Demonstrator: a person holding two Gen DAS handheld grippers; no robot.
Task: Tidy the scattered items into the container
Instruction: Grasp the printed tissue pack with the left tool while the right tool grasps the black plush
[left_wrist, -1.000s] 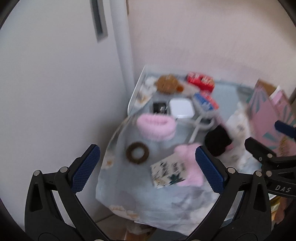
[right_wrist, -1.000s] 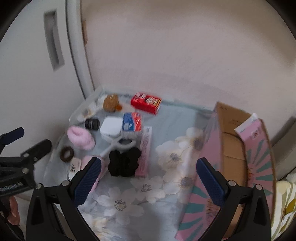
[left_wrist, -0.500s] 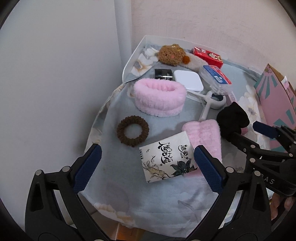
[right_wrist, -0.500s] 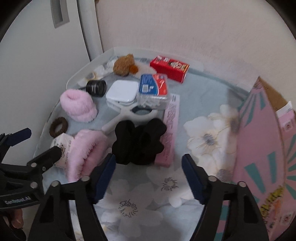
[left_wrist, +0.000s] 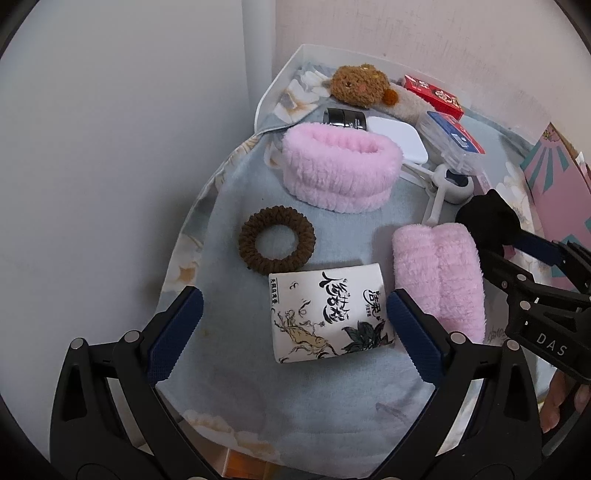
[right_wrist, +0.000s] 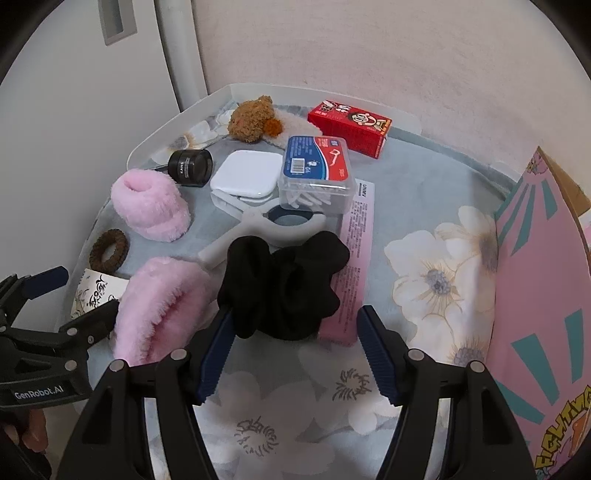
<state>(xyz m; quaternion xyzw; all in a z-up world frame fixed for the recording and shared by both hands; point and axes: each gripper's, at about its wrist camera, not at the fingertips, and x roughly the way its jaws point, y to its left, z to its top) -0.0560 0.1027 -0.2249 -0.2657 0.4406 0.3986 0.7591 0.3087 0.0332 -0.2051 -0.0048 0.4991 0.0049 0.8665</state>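
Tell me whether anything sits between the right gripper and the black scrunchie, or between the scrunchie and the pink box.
Nothing visible blocks either. The right gripper, jaws just narrowed but not pressing, sits directly in front of the black scrunchie. Between the scrunchie and the pink box lie only a flat pink packet and bare floral cloth.

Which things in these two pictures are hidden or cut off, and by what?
- Pink box, right wrist view: inside hidden by its own wall; cut by the edge.
- Pink flat pack, right wrist view: partly under the black scrunchie.
- Black jar, left wrist view: partly behind the pink headband.
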